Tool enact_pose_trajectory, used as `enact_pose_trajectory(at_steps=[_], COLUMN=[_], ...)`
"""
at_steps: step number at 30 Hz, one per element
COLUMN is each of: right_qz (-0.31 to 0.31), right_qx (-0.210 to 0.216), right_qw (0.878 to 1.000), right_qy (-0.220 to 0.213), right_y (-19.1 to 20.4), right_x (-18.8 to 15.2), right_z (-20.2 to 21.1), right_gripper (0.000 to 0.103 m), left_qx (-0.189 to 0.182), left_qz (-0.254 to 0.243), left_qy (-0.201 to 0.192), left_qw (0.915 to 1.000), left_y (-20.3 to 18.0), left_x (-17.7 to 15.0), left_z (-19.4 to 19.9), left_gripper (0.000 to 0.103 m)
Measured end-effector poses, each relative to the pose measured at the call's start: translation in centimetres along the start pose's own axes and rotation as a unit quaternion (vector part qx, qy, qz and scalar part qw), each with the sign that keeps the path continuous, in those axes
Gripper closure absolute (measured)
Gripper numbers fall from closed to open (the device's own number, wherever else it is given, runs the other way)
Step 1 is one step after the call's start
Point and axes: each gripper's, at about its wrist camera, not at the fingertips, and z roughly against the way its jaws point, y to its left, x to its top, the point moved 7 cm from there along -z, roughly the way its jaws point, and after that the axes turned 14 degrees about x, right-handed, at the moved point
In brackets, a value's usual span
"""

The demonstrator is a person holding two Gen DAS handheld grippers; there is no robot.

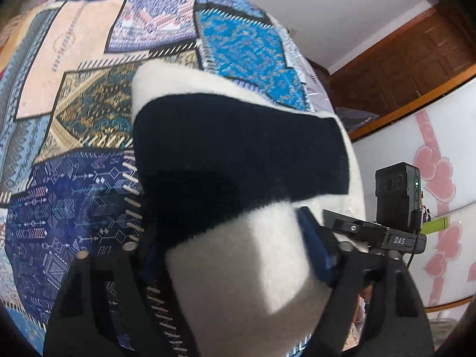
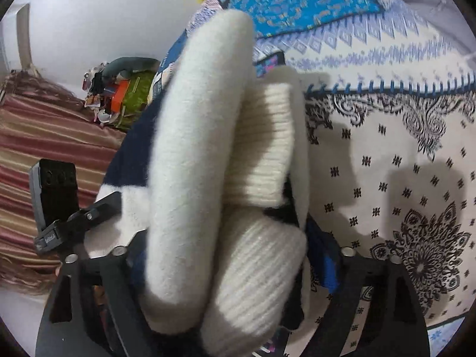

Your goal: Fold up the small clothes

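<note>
1. My left gripper is clenched on the sweater; a white fold bulges out between its blue pads, and a navy band runs across the knit above it.
2. My right gripper is clenched on the same sweater; a thick white roll and a ribbed cuff stand up between its arms.
3. The sweater hangs bunched between my two tongs, lifted above the bed near its right edge; how much of it still touches the quilt I cannot tell.
4. In the left view the patchwork quilt spreads bare to the left and far side of the sweater, giving wide room there.
5. In the right view the white paisley part of the quilt lies bare to the right, crossed only by shadows.
6. Beyond the bed's right edge stand a wooden door and a white panel with pink flowers.
7. A striped blanket and a heap of clutter lie off the other way, well apart from the sweater.
</note>
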Motion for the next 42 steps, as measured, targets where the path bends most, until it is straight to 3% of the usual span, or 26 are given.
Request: enact_pose_trajectory(at_steps=[4,8,17,24,28,36,42], right_qz=[0.026,0.068,0.112,0.12,0.139,0.175,0.223], right_qx=[-0.018,-0.032,-0.003,-0.008,-0.034,-0.083,-0.124], right_qw=[0.999,0.997,0.994,0.99,0.986,0.977,0.966], right_qy=[-0.005,-0.005,0.016,0.067,0.082,0.085,0.039], right_y=[1.8,4.5,11.3,12.5,12.2,10.7,13.0], right_x=[-0.4,-0.8,-1.7,-3.3,-4.2,-4.9,-5.1], right_z=[0.9,1.2,-1.9,-8.6,-10.9,-10.4,-7.0], right_gripper=[0.055,0.062,0.063,0.063,0.062,0.044,0.041], left_qx=[-0.003,0.002,-0.01,0.007,0.006,-0.023,0.027], left_qz=[-0.009,-0.026,0.012,0.055,0.072,0.096,0.098], left_qy=[-0.021,-0.053,-0.07,-0.043,-0.023,-0.02,-0.059], left_qw=[0.9997,0.9983,0.9975,0.9975,0.9971,0.9949,0.9931], left_y=[-0.3,-0.5,5.5,12.2,15.1,17.2,17.8], left_x=[0.1,0.0,-1.1,-4.3,-6.1,-8.3,-9.4], left_z=[1.6,4.3,10.2,9.4,7.8,5.9,9.0], left_gripper=[0.045,0.048,0.048,0.048,0.047,0.027,0.026])
